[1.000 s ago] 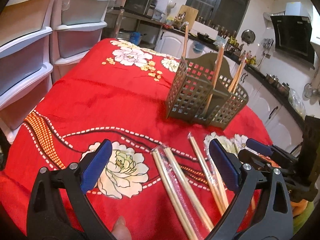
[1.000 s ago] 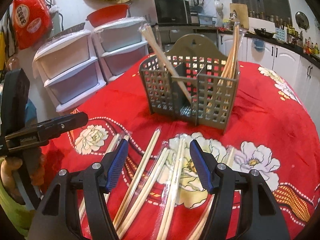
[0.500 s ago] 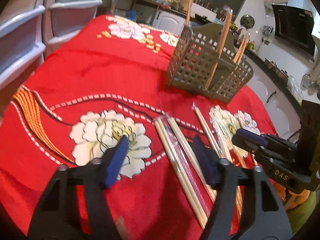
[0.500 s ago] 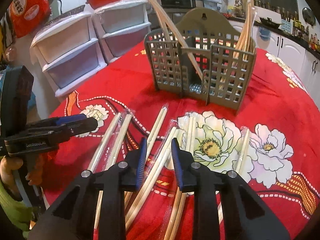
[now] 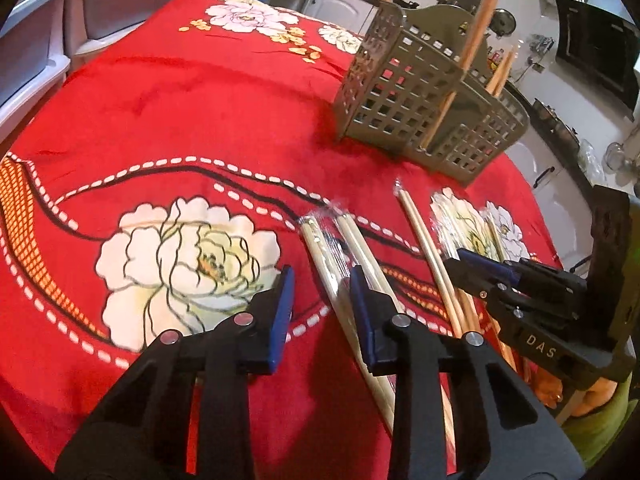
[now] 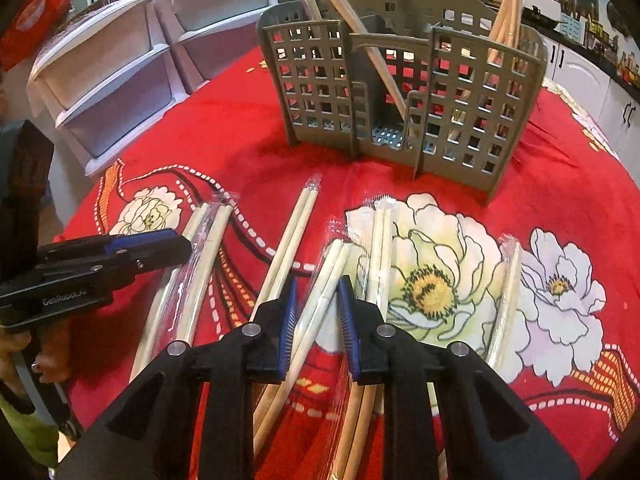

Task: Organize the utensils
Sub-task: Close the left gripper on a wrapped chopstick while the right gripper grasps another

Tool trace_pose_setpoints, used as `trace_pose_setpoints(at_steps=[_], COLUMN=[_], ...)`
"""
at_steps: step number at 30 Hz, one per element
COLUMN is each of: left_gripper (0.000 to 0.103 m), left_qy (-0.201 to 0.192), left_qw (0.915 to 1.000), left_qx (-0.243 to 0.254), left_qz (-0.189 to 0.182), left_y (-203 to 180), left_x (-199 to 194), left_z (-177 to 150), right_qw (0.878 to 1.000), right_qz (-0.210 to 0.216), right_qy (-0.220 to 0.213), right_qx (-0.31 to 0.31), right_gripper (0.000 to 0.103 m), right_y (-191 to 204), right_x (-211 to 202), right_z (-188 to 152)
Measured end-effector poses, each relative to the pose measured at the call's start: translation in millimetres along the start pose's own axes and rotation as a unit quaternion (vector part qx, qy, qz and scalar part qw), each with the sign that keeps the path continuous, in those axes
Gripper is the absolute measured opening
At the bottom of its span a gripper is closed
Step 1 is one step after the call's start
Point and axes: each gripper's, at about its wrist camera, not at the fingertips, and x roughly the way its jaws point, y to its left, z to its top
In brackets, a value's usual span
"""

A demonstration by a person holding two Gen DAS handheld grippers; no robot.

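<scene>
Right tool (image 6: 317, 312) astride wrapped chopsticks (image 6: 326, 276)

We have lowered both grippers: left gripper (image 5: 322, 304) closing around one wrapped chopstick pair (image 5: 326, 252), right gripper (image 6: 318, 312) around another pair (image 6: 326, 280).

We count five clear-wrapped pairs of pale wooden chopsticks (image 6: 308, 312) beneath our claws, and one grey lattice plastic caddy (image 6: 404, 92) ahead.
</scene>
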Motion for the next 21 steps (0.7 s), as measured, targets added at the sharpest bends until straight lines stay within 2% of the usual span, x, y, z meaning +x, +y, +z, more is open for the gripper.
trace_pose_setpoints(at_steps=[12,18,21], left_gripper=[0.022,0.011,0.01], left_qy=[0.008,0.006,0.004], left_qw=[0.9997,0.9995,0.9996], left_qx=[0.007,0.007,0.001], left_qz=[0.021,0.029,0.028], left_y=[-5.9,-4.5,-3.0], left_x=[15.6,21.5,22.3], left_z=[20.0,28.4,31.6], right_qw=[1.0,1.0,1.0], right_qz=[0.007,0.008,0.009], right_qy=[0.016,0.021,0.024], right_qx=[0.014,0.013,0.011], right_gripper=[0.02,0.02,0.02], right_y=[-6.7,-3.6,-2.9], right_x=[17.5,28.0,31.5], right_z=[24.3,39.0,42.9])
